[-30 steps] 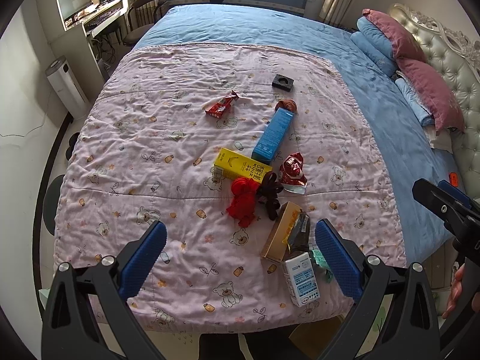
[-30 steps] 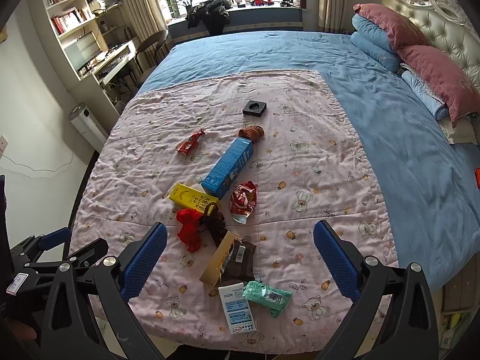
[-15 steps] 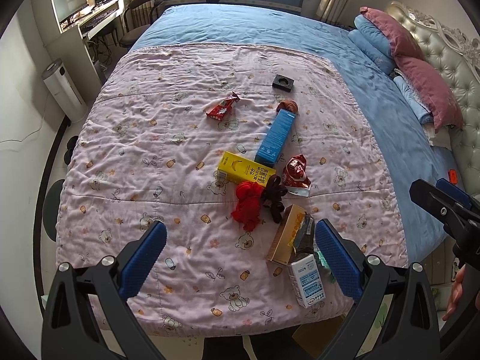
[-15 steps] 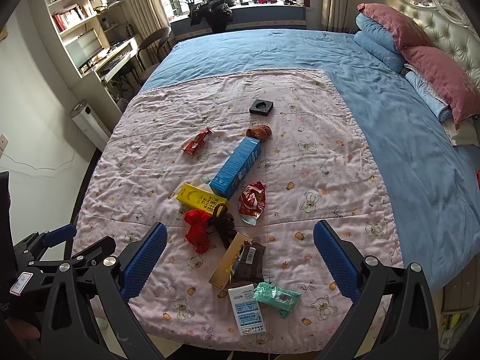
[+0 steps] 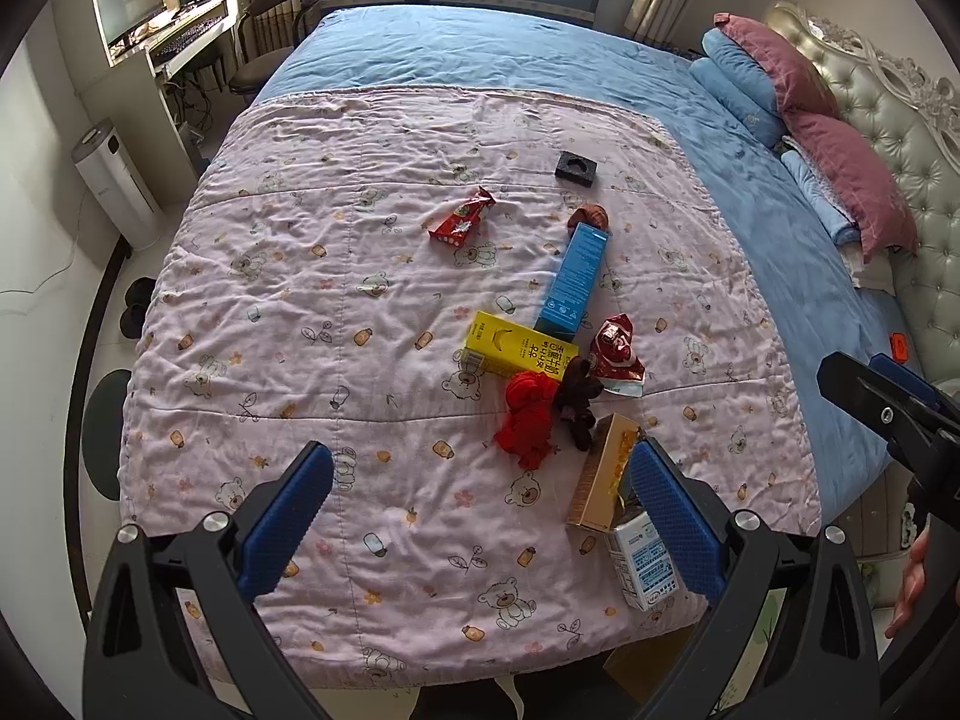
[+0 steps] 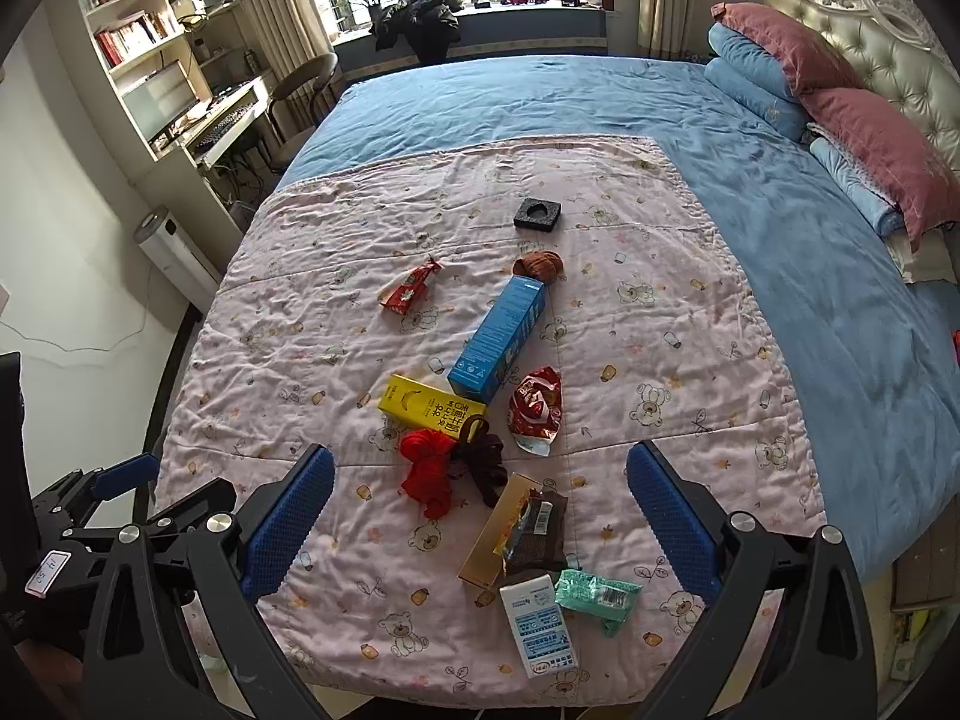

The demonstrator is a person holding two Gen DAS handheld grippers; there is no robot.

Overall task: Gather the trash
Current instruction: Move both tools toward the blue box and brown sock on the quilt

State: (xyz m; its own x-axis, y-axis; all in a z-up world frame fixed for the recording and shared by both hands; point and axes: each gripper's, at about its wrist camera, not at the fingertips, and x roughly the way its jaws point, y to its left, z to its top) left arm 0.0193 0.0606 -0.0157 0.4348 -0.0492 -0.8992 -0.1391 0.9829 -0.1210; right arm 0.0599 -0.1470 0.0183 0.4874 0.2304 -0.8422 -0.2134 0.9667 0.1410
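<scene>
Across a pink quilt (image 6: 288, 324), litter lies uncollected: red wrapper (image 6: 410, 292), yellow carton (image 6: 431, 406), blue box (image 6: 499, 339), milk carton (image 6: 540, 621). Left gripper (image 5: 480, 516) and right gripper (image 6: 480, 516) hover wide, empty; next, descend on one piece. Since earlier frames, both have pulled back slightly.

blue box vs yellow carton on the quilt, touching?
Touching. The right wrist view shows the blue box with its near corner meeting the yellow carton at its top edge, no quilt visible between them; the left wrist view agrees.
</scene>
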